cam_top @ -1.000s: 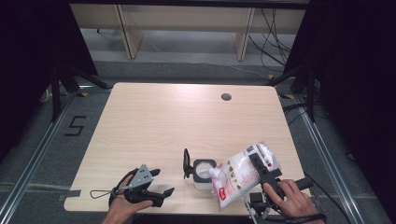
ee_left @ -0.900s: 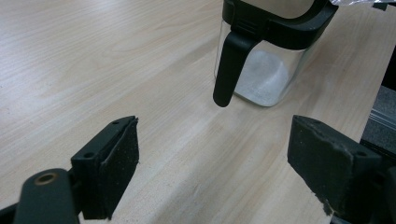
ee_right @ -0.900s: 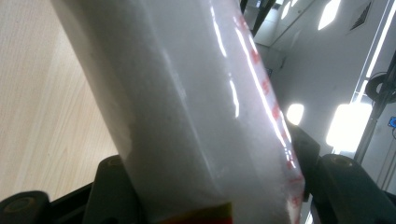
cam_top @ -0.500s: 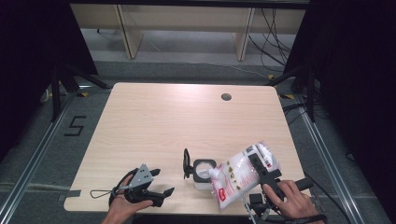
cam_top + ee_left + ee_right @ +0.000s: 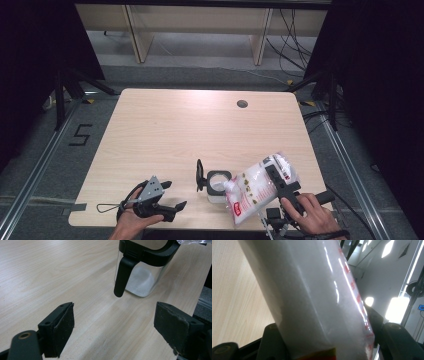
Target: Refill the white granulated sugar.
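1. A pale wooden table [image 5: 165, 135] stands on a grey floor between dark curtains, with a low shelf unit [image 5: 200, 25] behind it and a small round hole [image 5: 242, 104] near its far edge.

2. Nearest the person, the right gripper [image 5: 276, 176] is held in the right hand [image 5: 310, 215] at the table's near right corner. Its jaws are clamped on a bag [image 5: 257, 187] of white grains with red print.

3. In the right gripper view the bag [image 5: 312, 297] stands between the two black jaws, one at each side of it, and rises away from them.

4. In the high view the bag is tilted, its lower corner pointing left and down, over the rim of a jar [image 5: 218, 185].

5. The left gripper [image 5: 172, 197] rests low over the near left part of the table in the left hand [image 5: 132, 220]. Its jaws stand wide apart with nothing between them.

6. In the left gripper view the jar [image 5: 143, 267] stands on the wood ahead of the open jaws, beyond their tips and nearer the right-hand jaw, clear of both.

7. The jar is clear glass with a black collar and holds a shallow layer of white grains. A black lid [image 5: 200, 175] stands up at its left side; in the left gripper view a black tab [image 5: 123, 275] hangs from the collar toward the jaws.
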A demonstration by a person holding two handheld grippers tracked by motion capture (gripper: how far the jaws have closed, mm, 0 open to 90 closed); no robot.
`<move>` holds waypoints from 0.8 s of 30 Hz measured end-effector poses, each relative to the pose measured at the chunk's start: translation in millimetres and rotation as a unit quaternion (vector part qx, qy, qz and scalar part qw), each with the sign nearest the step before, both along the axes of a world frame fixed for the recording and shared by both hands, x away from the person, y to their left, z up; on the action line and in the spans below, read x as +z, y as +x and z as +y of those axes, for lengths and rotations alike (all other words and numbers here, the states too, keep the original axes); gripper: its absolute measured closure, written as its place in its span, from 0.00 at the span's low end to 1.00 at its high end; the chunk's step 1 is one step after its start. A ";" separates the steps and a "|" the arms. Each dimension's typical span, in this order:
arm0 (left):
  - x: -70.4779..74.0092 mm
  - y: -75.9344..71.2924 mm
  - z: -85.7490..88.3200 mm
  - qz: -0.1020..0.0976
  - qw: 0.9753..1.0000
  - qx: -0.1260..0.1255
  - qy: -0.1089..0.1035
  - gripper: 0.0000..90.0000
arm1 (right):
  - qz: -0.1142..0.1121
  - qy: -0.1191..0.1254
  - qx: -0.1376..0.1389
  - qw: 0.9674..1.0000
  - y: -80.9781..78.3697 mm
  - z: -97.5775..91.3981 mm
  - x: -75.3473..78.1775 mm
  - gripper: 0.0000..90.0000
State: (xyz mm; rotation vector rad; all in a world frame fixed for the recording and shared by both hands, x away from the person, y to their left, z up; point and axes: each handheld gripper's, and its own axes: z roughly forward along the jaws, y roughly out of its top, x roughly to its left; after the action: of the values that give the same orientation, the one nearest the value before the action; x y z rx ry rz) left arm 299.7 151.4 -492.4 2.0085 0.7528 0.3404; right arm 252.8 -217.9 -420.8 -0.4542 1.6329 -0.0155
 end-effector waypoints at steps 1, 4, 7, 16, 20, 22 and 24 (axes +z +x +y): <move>-0.3 -0.2 -0.8 -0.001 1.000 -0.001 -0.009 0.18 | 0.001 0.008 -0.005 1.000 -0.5 -0.6 -0.7 0.51; -0.8 0.5 -0.8 -0.002 1.000 -0.001 -0.010 0.18 | -0.001 0.000 0.003 1.000 0.5 -0.5 1.7 0.51; -0.8 -0.4 -1.9 0.000 1.000 0.002 -0.015 0.18 | 0.001 0.003 0.000 1.000 0.1 -0.9 1.2 0.51; -0.4 -0.5 -0.8 -0.001 1.000 0.006 -0.012 0.18 | 0.003 0.000 0.007 1.000 0.8 0.8 0.8 0.52; -0.8 -1.3 -1.6 0.006 1.000 0.007 -0.016 0.18 | 0.006 0.009 -0.003 1.000 -0.2 -0.5 -0.4 0.52; -0.5 -1.0 -1.2 0.002 1.000 0.007 -0.013 0.18 | 0.006 0.007 -0.003 1.000 -0.1 -0.5 0.0 0.52; -0.3 -0.7 -0.9 0.000 1.000 0.007 -0.013 0.18 | 0.007 0.008 -0.004 1.000 -0.4 -0.4 -0.2 0.52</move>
State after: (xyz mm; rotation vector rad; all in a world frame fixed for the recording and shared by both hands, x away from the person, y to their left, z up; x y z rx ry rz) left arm 299.0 150.4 -492.7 1.9801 0.7680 0.3373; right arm 252.4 -218.3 -421.0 -0.4361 1.6481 -0.0053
